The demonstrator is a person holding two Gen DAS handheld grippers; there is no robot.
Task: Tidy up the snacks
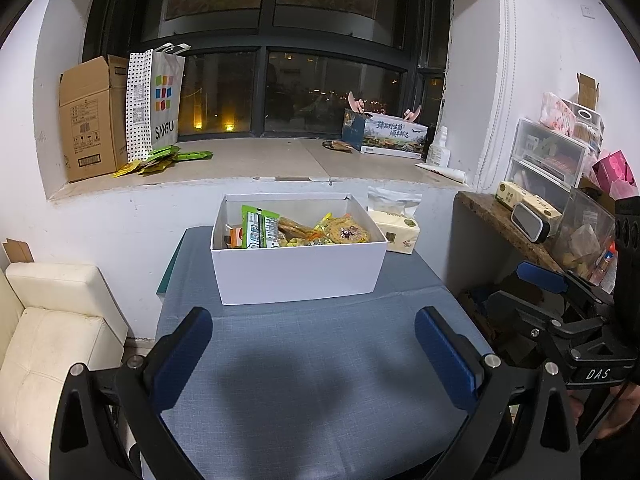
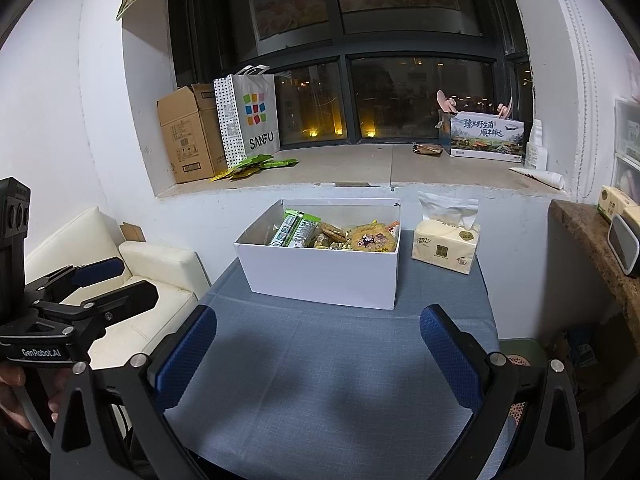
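Left wrist view shows the snacks [image 1: 304, 232] piled in the white box [image 1: 298, 270] on the bench [image 1: 320, 380], both grippers' jaws wide apart, empty, so next probably reach in and grab one

Frame: my left gripper [image 1: 314, 350] and right gripper [image 2: 318, 350] are black, angular, with triangular cut-outs.
Pads: blue, textured.
Screws: silver, round (at each finger joint).
Markings: white "DAS", "GenRobot.AI".
Skin: bare fingers [image 2: 16, 378] around the handle.
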